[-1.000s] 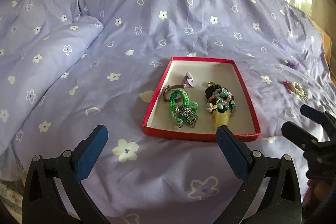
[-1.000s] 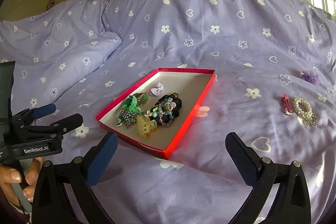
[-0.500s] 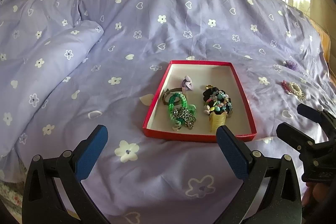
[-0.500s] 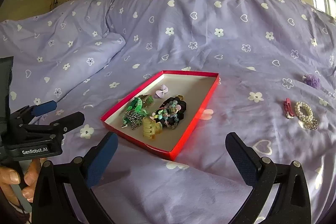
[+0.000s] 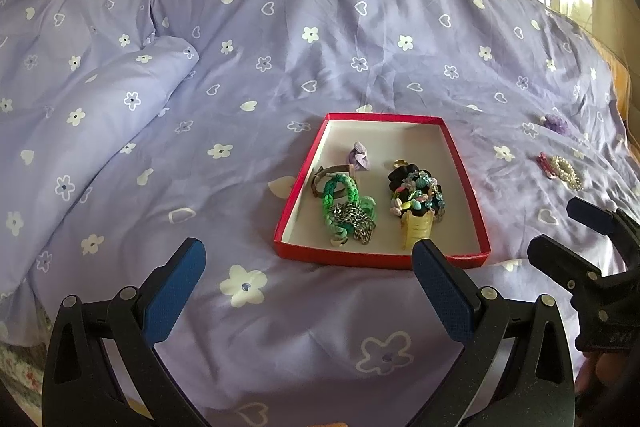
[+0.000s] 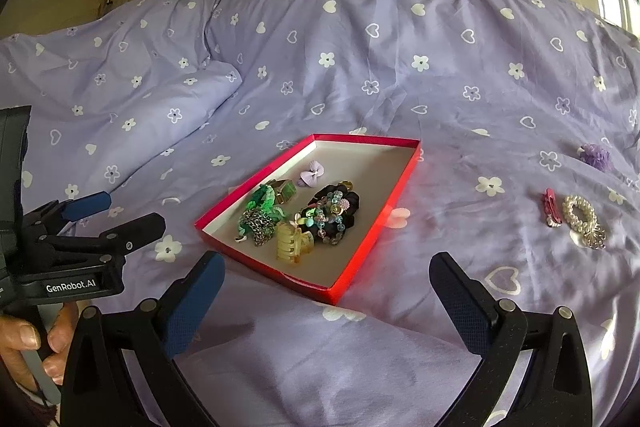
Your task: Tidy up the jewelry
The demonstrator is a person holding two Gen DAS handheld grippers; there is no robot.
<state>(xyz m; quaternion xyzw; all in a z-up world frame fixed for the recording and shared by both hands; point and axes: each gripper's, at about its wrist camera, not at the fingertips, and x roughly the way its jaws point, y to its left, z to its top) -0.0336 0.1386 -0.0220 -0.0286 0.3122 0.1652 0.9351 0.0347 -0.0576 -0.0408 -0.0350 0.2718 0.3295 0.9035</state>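
Red box (image 6: pixel 378 223) sat mid-bed, several pieces already inside. Three loose pieces lay well apart to its right: pink clip (image 6: pixel 550 207) touching-close beside pearl bracelet (image 6: pixel 582 221), purple flower (image 6: pixel 596 155) farther back. Clip's long axis ran away from camera. Right gripper (image 6: pixel 328 297) nearer, spread, holding nothing; left gripper (image 5: pixel 308 283) likewise spread.

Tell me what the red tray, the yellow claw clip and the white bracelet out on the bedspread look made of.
Red tray: likely cardboard, thin straight walls, matte white inside.
Claw clip: seemingly translucent glossy plastic.
Bracelet: pearl-like beads, shiny and round; real or imitation unclear.
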